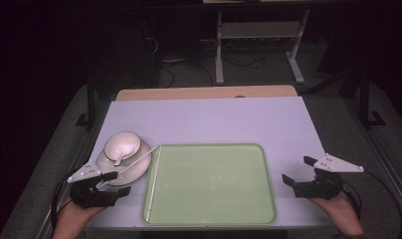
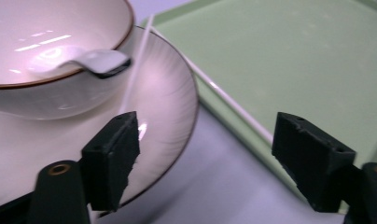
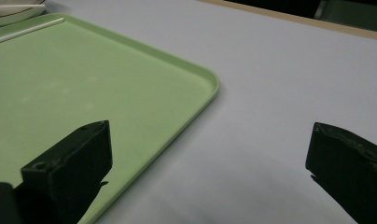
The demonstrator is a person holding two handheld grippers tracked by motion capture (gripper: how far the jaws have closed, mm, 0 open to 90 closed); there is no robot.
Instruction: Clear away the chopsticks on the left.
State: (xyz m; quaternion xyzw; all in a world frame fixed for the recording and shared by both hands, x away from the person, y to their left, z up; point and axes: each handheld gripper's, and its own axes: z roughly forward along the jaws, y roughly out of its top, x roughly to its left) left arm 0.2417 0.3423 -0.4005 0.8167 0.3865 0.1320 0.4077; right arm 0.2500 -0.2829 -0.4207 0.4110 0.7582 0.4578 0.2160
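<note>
A white bowl [image 1: 122,144] with a white spoon [image 2: 98,60] in it sits on a white plate [image 1: 139,169] at the table's left, beside a green tray [image 1: 268,174]. One white chopstick [image 1: 134,164] lies slanted across the plate, and its near end reaches my left gripper's left fingertip [image 2: 119,140]. A second chopstick [image 1: 153,184] lies along the tray's left edge. My left gripper [image 1: 120,182] hangs at the plate's near rim, open, nothing pressed between its pads. My right gripper [image 1: 296,169] stands open over the bare table, right of the tray [image 3: 84,93].
The tray's inside is bare green apart from the chopstick [image 3: 28,29] at its far side. White table surface runs behind the tray to a wooden strip [image 1: 204,92]. Metal frame legs [image 1: 219,50] stand on the dark floor beyond.
</note>
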